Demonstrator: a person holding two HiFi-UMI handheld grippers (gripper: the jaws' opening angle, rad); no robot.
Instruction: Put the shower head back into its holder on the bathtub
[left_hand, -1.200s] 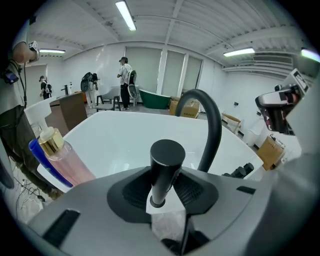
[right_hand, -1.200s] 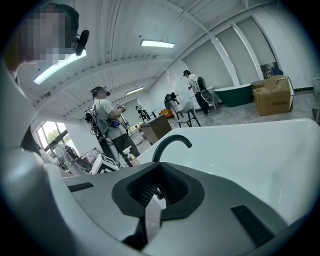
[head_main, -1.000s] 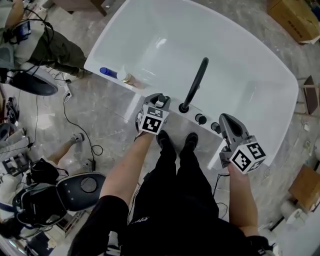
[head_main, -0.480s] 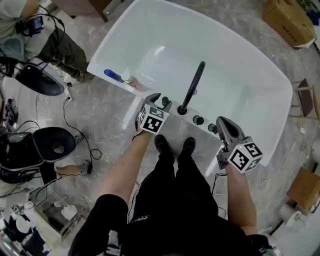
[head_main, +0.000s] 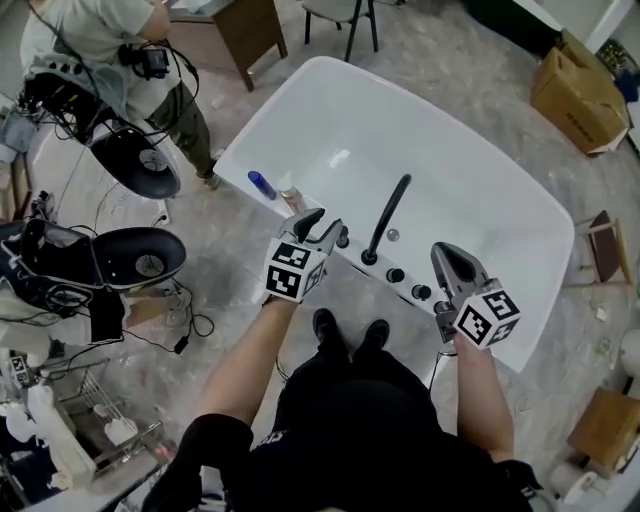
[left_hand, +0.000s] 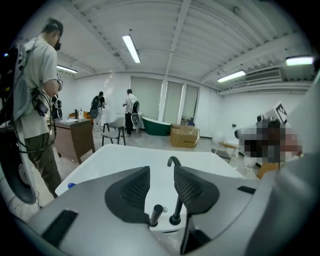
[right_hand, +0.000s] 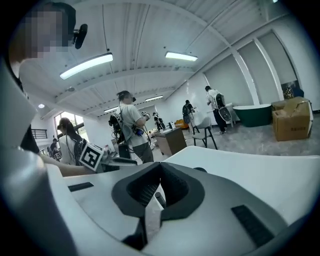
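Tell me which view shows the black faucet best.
Head view: the faucet shows whole, base to tip, over the bathtub. The left gripper view catches it partly behind a jaw pad. The right gripper view gives no clear sight of it.

faucet (head_main: 385, 215) on bathtub (head_main: 480, 190) near rim | shower head (left_hand: 157, 215) just left | knobs (head_main: 397, 275) right | bottle (head_main: 262, 185) on rim, far left

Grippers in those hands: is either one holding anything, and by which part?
Nothing is held. The left gripper stands open on empty air, its jaws having just been closing; the right gripper is shut on nothing.
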